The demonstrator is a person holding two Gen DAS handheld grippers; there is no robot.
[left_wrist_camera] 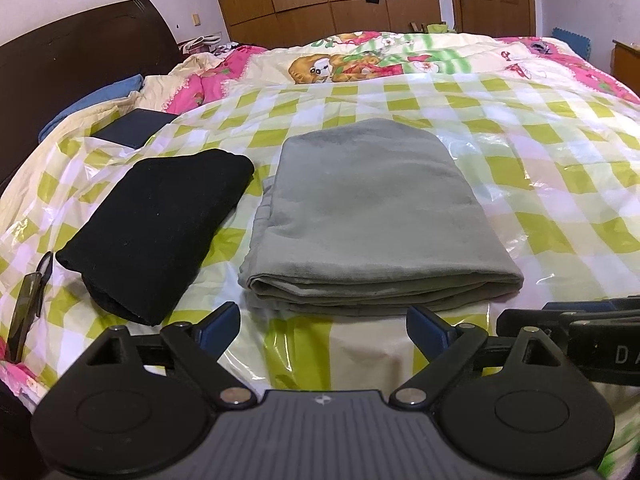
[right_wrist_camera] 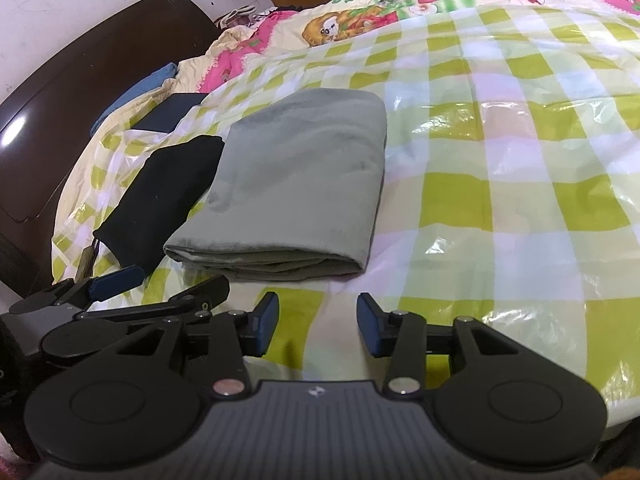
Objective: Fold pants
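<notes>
Grey pants (left_wrist_camera: pixel 368 216) lie folded into a flat rectangle on the green-and-white checked plastic sheet (left_wrist_camera: pixel 540 184) on the bed; they also show in the right wrist view (right_wrist_camera: pixel 296 192). My left gripper (left_wrist_camera: pixel 322 330) is open and empty, just in front of the pants' near edge. My right gripper (right_wrist_camera: pixel 318 324) is open and empty, in front of the pants' near right corner. In the right wrist view the left gripper (right_wrist_camera: pixel 160 284) shows at lower left. Part of the right gripper's body (left_wrist_camera: pixel 580 332) shows at right in the left wrist view.
A folded black garment (left_wrist_camera: pixel 160 224) lies left of the grey pants, also in the right wrist view (right_wrist_camera: pixel 160 196). A dark blue flat box (left_wrist_camera: pixel 132 126) and a blue cloth (left_wrist_camera: pixel 92 100) lie farther left. A dark headboard (left_wrist_camera: pixel 60 60) stands at left. A cartoon quilt (left_wrist_camera: pixel 400 56) covers the far bed.
</notes>
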